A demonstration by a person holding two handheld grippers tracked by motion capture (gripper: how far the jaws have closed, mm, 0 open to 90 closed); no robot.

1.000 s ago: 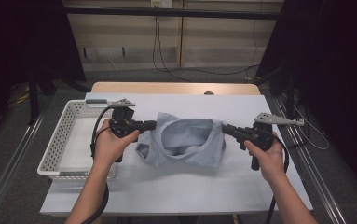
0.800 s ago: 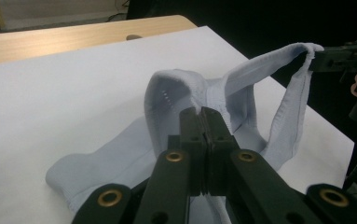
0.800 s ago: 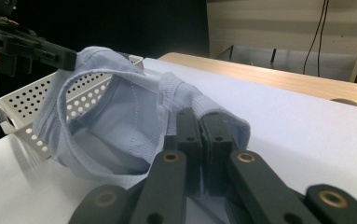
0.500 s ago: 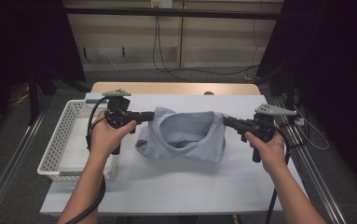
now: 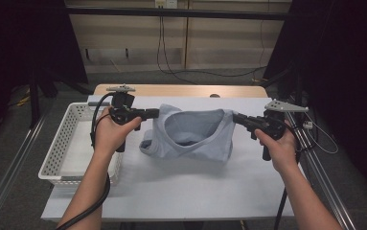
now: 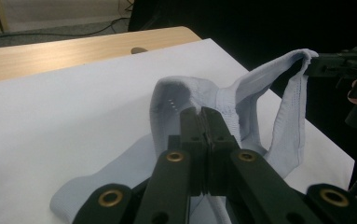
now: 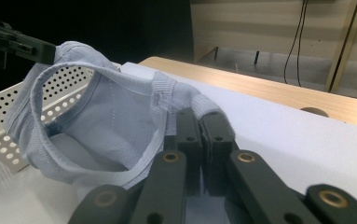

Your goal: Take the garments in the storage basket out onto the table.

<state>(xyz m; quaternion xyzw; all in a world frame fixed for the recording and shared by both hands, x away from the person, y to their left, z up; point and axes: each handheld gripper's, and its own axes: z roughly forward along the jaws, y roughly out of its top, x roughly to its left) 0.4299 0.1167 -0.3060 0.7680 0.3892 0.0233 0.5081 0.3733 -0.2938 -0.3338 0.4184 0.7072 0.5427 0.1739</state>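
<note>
A light blue knit garment (image 5: 190, 134) hangs stretched between both grippers above the white table top (image 5: 186, 187), its opening facing the camera and its lower part drooping to the table. My left gripper (image 5: 158, 113) is shut on the garment's left edge; its jaws pinch the fabric (image 6: 176, 100) in the left gripper view. My right gripper (image 5: 234, 116) is shut on the right edge, the ribbed hem (image 7: 167, 93) caught between its jaws. The other gripper (image 6: 339, 65) shows at the far side of the cloth in the left gripper view.
A white perforated basket (image 5: 56, 153) stands at the table's left edge, close under the left hand. A wooden strip (image 5: 181, 90) runs along the table's far side. Cables hang on the back wall. Metal rails flank the table.
Both hands have risen and drawn slightly apart, lifting the garment off the table and stretching its opening wider.
</note>
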